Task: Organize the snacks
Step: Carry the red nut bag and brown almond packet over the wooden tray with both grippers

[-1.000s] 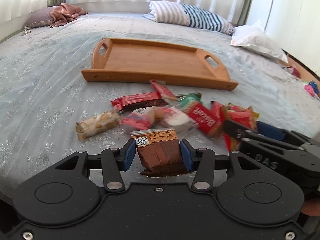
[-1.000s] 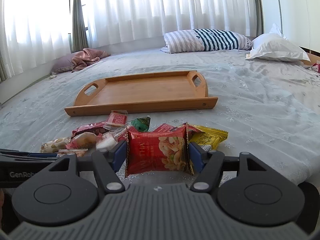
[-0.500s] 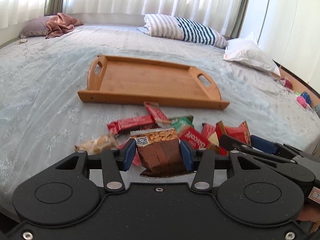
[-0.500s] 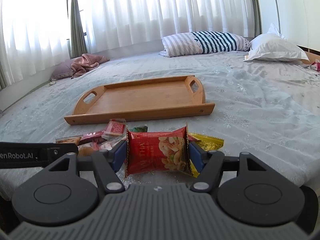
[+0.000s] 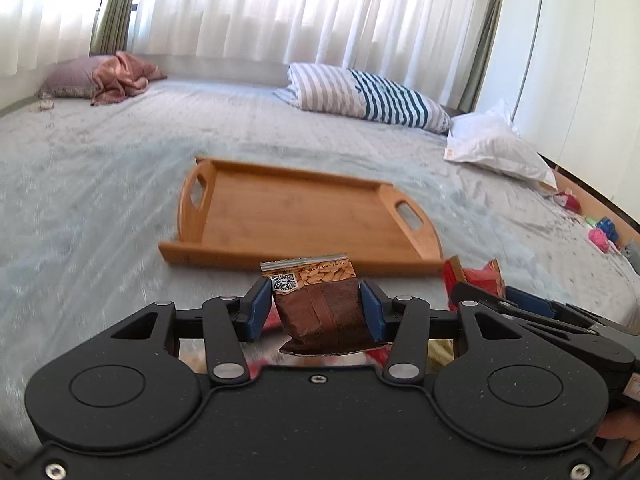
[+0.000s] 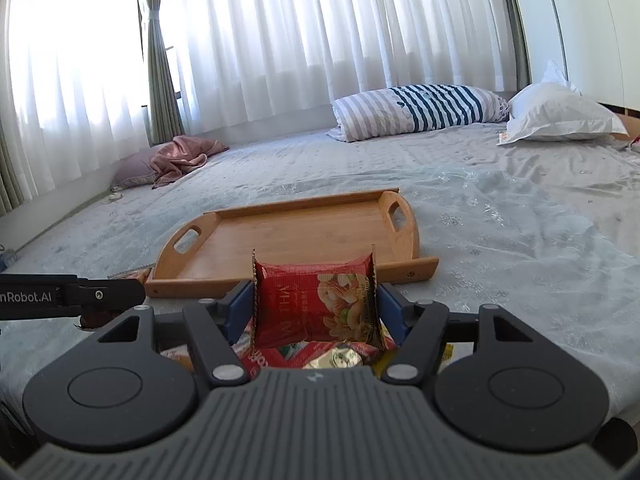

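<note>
The bed (image 6: pixel 520 240), a broad soft surface under a pale quilted cover with a faint flower pattern, carries everything here. Ahead of both pairs of fingers lies the wooden tray (image 6: pixel 304 236): flat, rectangular, smooth bamboo-coloured board with a low rim and a cut-out handle at each end. Nothing lies in it yet, so the sorting looks to be at its start.

The step in hand appears to be the carry: one packet in each gripper, held clear of the bed and facing the tray. The right gripper (image 6: pixel 316 312) is clenched on a red nut packet (image 6: pixel 316 304), a glossy crinkled foil pouch with serrated side seams, pinched across its width between the blue pads. The left gripper (image 5: pixel 316 312) is clamped on a brown almond packet (image 5: pixel 320 308), a narrower film sachet with a crimped silver top and a printed square code, its lower part slightly buckled by the squeeze.

Below and behind the fingers sits the loose pile of snacks (image 6: pixel 320 356), small shiny wrappers in red, gold and yellow, mostly hidden by the gripper bodies.

The next move likely calls for bringing both packets forward over the near rim of the tray, lowering them close to the board and letting go side by side. Foil this light and slippery could slide or tip on the smooth wood, so a low release seems wise.
</note>
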Demonstrator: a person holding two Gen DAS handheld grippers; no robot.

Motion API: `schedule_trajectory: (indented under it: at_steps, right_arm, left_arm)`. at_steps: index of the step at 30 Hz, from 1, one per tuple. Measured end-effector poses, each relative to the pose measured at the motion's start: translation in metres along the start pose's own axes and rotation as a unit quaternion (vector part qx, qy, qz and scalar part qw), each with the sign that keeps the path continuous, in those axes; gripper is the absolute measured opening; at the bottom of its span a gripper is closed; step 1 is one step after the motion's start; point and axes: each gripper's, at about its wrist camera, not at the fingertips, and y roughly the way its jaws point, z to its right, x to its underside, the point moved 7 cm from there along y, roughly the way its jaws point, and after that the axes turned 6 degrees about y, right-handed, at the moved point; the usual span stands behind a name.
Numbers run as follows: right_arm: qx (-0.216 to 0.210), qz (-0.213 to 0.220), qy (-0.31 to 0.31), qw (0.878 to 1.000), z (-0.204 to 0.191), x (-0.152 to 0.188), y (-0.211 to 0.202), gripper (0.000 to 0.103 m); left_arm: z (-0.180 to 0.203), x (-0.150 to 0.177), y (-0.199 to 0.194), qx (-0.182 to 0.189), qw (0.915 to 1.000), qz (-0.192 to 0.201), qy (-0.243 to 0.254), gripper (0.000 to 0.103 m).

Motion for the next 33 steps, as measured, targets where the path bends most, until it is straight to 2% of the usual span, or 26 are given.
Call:
schedule_trajectory:
  at_steps: [3, 9, 16, 20, 25, 31, 33]
  right_arm:
    - [-0.008, -0.005, 0.014, 1.000, 0.005, -0.011, 0.010, 0.069]
    - [-0.019, -0.003, 0.003, 1.000, 0.005, -0.037, 0.031, 0.068]
    - [-0.044, -0.033, -0.002, 0.998, 0.004, -0.070, 0.067, 0.068]
    - [-0.045, -0.056, -0.005, 0.997, 0.006, -0.090, 0.099, 0.068]
    - [-0.048, -0.100, -0.008, 0.994, 0.008, -0.108, 0.146, 0.068]
    - [-0.041, -0.133, -0.004, 0.990, 0.012, -0.124, 0.202, 0.068]
    - [-0.038, -0.152, -0.007, 0.988, 0.014, -0.125, 0.221, 0.068]
  left_arm:
    - [-0.006, -0.013, 0.011, -0.007, 1.0000, 0.003, 0.004, 0.046]
    - [-0.013, -0.037, 0.034, -0.004, 1.0000, 0.001, 0.003, 0.046]
    - [-0.022, -0.069, 0.068, 0.001, 0.9999, -0.013, 0.001, 0.046]
    - [-0.026, -0.088, 0.102, 0.017, 0.9991, -0.037, -0.011, 0.046]
    - [-0.031, -0.114, 0.148, 0.008, 0.9981, -0.061, -0.006, 0.046]
    - [-0.044, -0.137, 0.213, 0.010, 0.9950, -0.092, -0.037, 0.046]
    - [-0.047, -0.141, 0.237, 0.006, 0.9936, -0.108, -0.034, 0.046]
